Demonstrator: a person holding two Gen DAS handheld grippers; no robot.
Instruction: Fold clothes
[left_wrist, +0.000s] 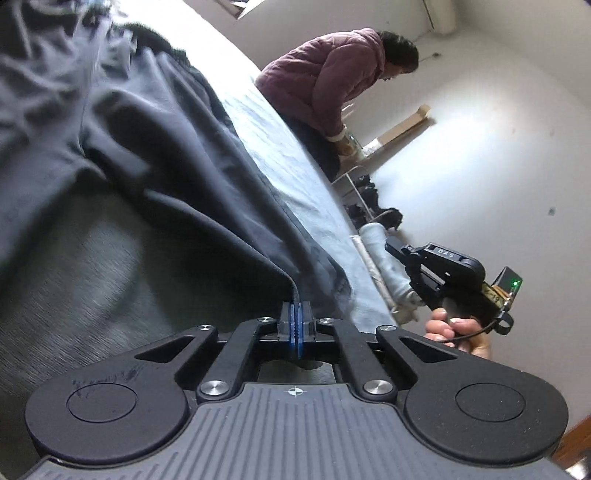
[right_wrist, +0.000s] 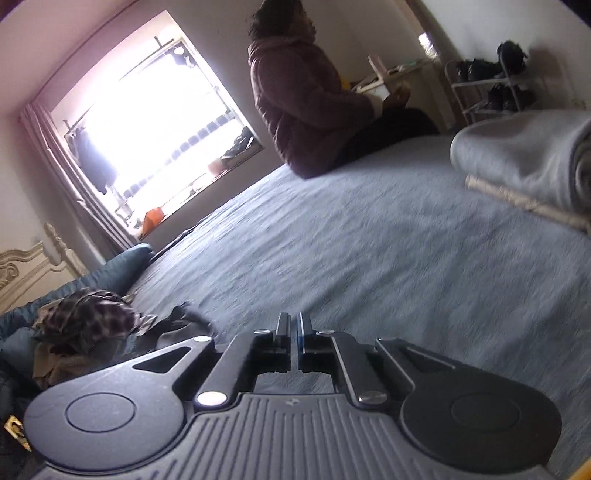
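Note:
A dark navy garment (left_wrist: 147, 147) lies spread and creased over the bed. My left gripper (left_wrist: 296, 308) is shut on its near edge, and the cloth runs up from between the blue pads. In the left wrist view my right gripper (left_wrist: 393, 246) hangs past the bed's edge, held by a hand (left_wrist: 454, 332), and no cloth shows on it. In its own view the right gripper (right_wrist: 293, 321) points over the grey-blue bedsheet (right_wrist: 369, 240). Its fingers are almost together with nothing between them.
A person in a mauve jacket (right_wrist: 306, 110) sits on the bed's far side. A folded grey stack (right_wrist: 524, 158) rests at the right. A heap of patterned and dark clothes (right_wrist: 85, 321) lies at the left by the headboard (right_wrist: 22, 266). A shoe rack (right_wrist: 487, 88) stands by the wall.

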